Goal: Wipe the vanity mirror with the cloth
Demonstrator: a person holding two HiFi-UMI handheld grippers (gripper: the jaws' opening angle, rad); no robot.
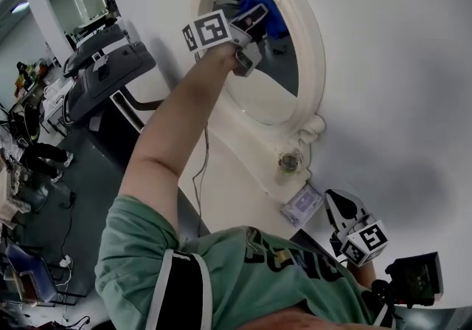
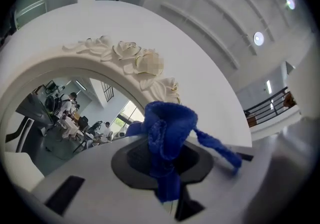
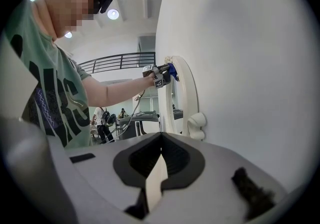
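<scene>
White wall with an ornate oval vanity mirror [image 1: 271, 96].
Left gripper [image 1: 251, 22] clamps the blue cloth [image 2: 169, 140] up at the mirror's top; right gripper [image 1: 341, 209] hangs low, jaws together, empty.

Nubby blue knit cloth [image 2: 167, 143]; glossy mirror [image 1: 271, 74] glass.

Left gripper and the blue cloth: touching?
Touching. The left gripper view shows the blue cloth bunched between the jaws of the left gripper, which are shut on it.
</scene>
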